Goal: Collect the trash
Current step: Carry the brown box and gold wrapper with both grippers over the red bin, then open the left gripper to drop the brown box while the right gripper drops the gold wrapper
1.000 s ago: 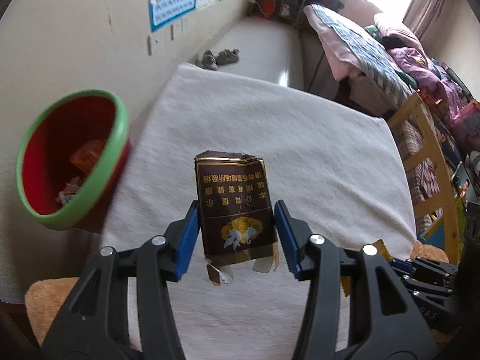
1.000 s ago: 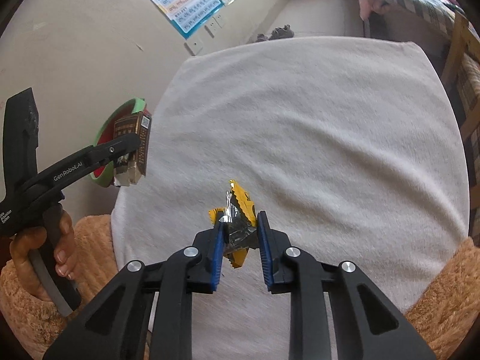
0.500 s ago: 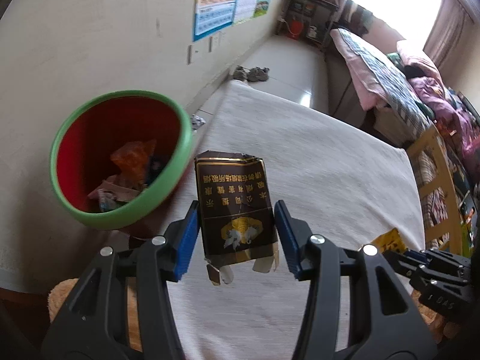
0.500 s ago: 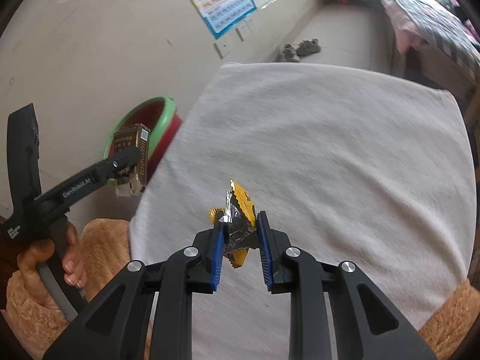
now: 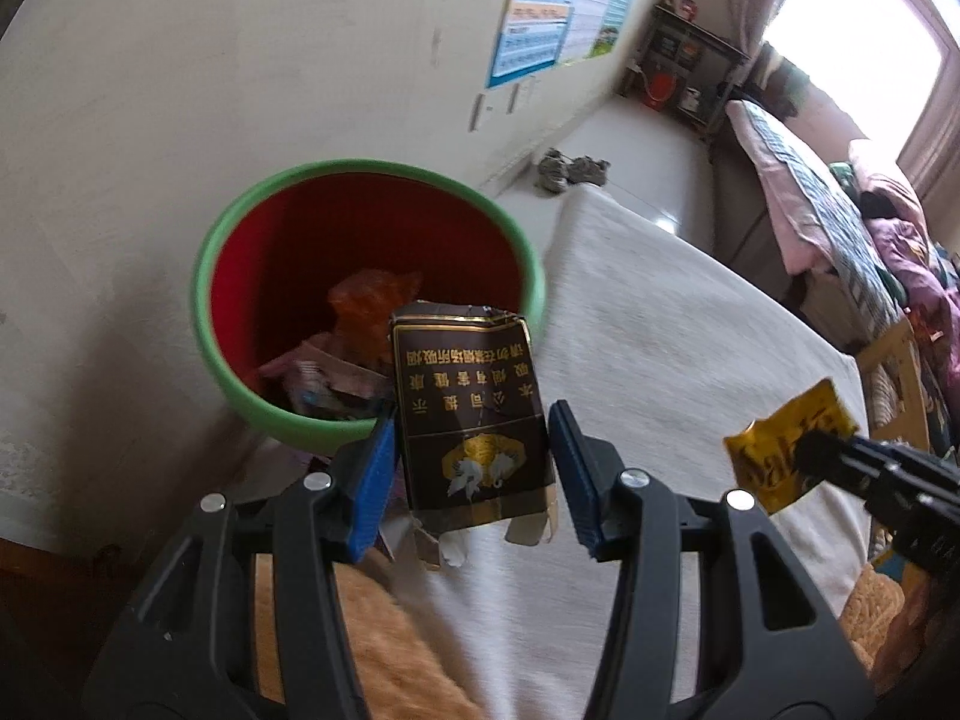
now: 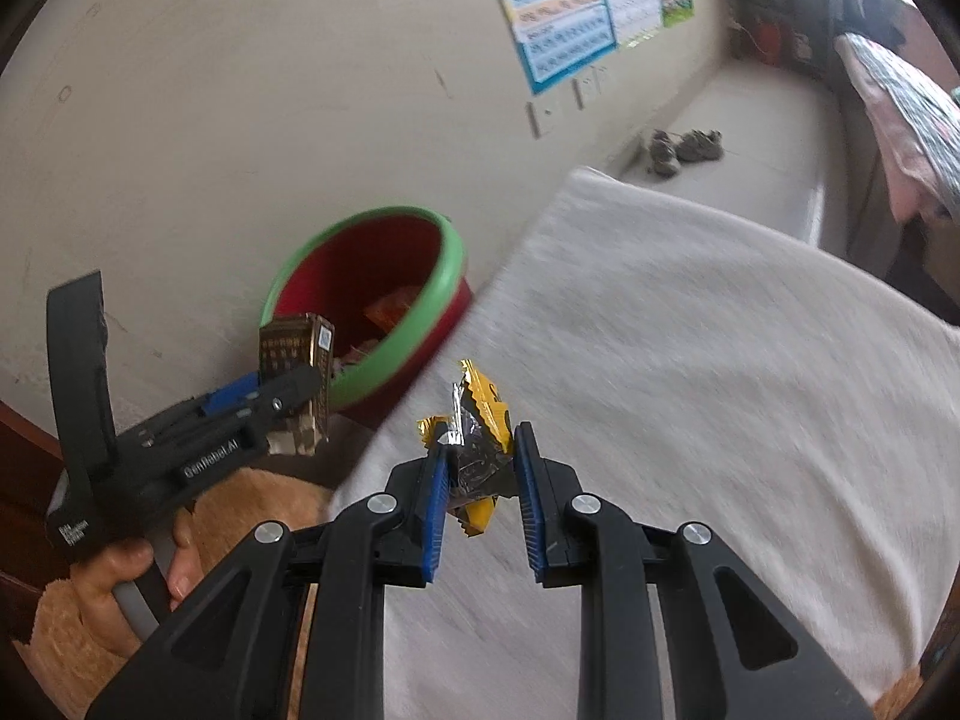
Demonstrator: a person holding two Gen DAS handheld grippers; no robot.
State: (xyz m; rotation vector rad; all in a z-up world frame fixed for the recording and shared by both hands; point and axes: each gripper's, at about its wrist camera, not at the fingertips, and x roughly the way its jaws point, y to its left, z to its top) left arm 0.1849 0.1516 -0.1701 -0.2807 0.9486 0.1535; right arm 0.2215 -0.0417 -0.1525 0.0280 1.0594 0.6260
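Both hand-held grippers have neared the bin point(image 5: 252, 402): left point(image 5: 474, 462) pinching carton point(image 5: 471, 414), right point(image 6: 480, 480) pinching wrapper point(image 6: 483, 450).

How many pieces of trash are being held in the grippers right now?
2. A dark cigarette pack in the left gripper, near the red bin; a yellow foil wrapper in the right gripper above the white blanket.

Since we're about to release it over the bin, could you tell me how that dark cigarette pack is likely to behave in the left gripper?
The cigarette pack looks torn open and creased, so it is probably empty, light and easily crushed. Its flat card sides sit between the left gripper pads, suggesting a steady hold. Loose bottom flaps may snag or flutter when dropped.
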